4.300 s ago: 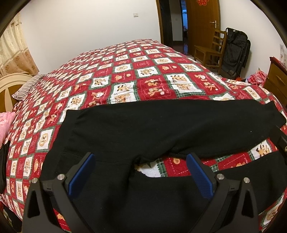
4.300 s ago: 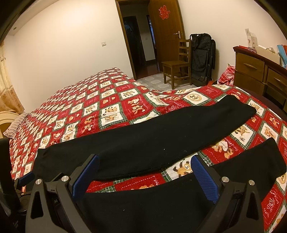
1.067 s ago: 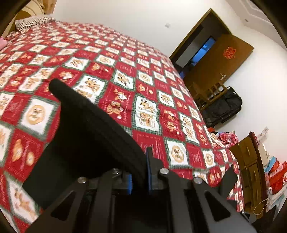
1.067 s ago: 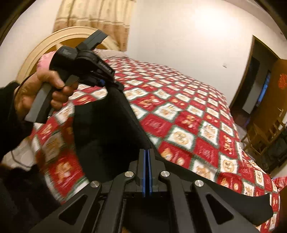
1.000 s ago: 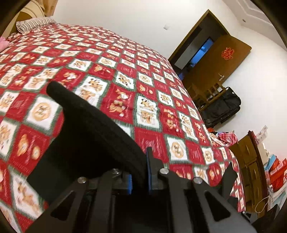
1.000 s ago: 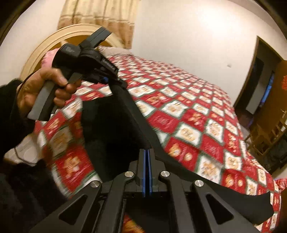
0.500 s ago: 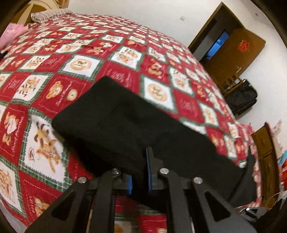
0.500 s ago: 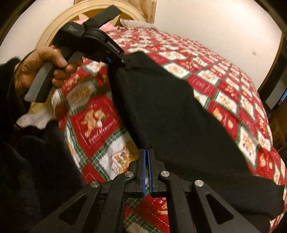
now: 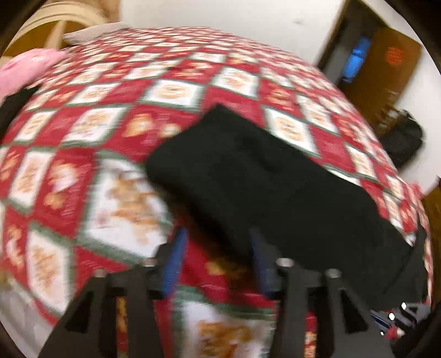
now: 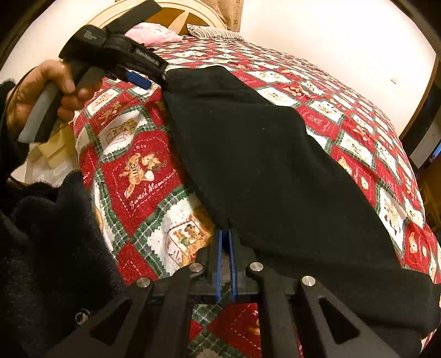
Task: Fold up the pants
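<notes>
The black pants (image 10: pixel 261 154) lie folded lengthwise on the red patchwork quilt (image 10: pixel 137 165). My right gripper (image 10: pixel 226 258) is at their near edge. Its blue pads stand a hair apart, just starting to open, with the hem still caught at the tips. A hand holds my left gripper (image 10: pixel 154 79) at the pants' far corner. In the blurred left wrist view my left gripper (image 9: pixel 216 261) has its jaws opening. Quilt shows between its pads. Its right finger overlaps the edge of the pants (image 9: pixel 275 187) without pinching it.
A pink pillow (image 9: pixel 30 68) and a cream headboard (image 10: pixel 176 16) are at the head of the bed. A dark fleece sleeve (image 10: pixel 55 234) fills the near left. Beyond the bed are a brown door (image 9: pixel 386 63) and a dark bag (image 9: pixel 402 137).
Both grippers came down and laid the lifted half of the pants flat on the quilt. The left jaws have opened and let go of the fabric.
</notes>
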The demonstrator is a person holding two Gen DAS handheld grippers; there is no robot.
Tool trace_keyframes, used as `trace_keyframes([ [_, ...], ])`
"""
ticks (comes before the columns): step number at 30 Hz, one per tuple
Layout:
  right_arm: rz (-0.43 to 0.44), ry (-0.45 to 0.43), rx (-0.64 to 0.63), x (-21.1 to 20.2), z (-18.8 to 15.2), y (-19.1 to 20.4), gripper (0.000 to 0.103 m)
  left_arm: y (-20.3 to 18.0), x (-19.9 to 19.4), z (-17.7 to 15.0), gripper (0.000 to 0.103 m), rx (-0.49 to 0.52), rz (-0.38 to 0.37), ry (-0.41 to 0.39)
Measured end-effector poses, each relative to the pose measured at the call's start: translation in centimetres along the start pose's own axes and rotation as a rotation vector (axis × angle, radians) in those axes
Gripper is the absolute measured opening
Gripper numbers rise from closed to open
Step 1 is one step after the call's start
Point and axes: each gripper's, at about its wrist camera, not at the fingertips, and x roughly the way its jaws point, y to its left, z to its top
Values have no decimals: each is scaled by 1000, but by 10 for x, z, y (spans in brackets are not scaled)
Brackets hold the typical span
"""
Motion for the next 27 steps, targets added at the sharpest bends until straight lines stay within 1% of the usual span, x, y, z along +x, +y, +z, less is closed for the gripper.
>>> trace_keyframes([
  [2,3,-17,15,-5,1,-3,6,12,-9,5,58,-45,43,-22],
  [3,11,-37,36,-10,3,-7,6,15,-16,8,58,-61,66,-45],
  [4,32,-69,73,-17,5,-14,6,13,-23,11,58,-58,91,-80],
  [6,74,-147,185,-38,10,-35,6,0,-35,17,58,-8,120,-139],
  [8,68,-240,328,-64,12,-67,6,-22,-43,22,58,68,98,-186],
  [9,57,-279,394,-77,10,-83,6,-34,-44,24,58,99,71,-199],
  [10,30,-324,493,-94,4,-108,7,-46,-43,25,58,122,42,-203],
  [11,5,-343,556,-104,-1,-126,10,-59,-40,27,58,141,6,-200],
  [12,-27,-354,622,-115,-7,-146,30,-72,-37,30,58,160,-32,-192],
  [13,-73,-362,692,-125,-17,-170,61,-87,-35,32,58,182,-74,-184],
  [14,-154,-369,788,-137,-32,-199,74,-99,-34,33,58,202,-109,-179],
  [15,-203,-370,846,-144,-43,-217,82,-115,-33,33,58,229,-153,-175],
  [16,-262,-362,916,-151,-56,-240,82,-129,-33,31,58,263,-193,-168],
  [17,-326,-327,984,-154,-70,-265,82,-148,-31,28,58,315,-241,-156],
  [19,-422,-239,1063,-152,-90,-303,81,-173,-30,22,58,370,-274,-144],
  [20,-455,-200,1090,-148,-99,-321,81,-187,-27,17,58,402,-297,-128],
  [21,-470,-173,1104,-144,-106,-335,81,-197,-26,13,58,422,-313,-114],
  [22,-490,-123,1117,-135,-112,-351,78,-206,-24,9,58,436,-323,-98],
  [24,-510,-72,1134,-122,-119,-368,77,-218,-18,-2,58,457,-340,-66],
  [27,-528,-21,1172,-101,-131,-387,77,-229,-5,-16,58,486,-331,-21],
])
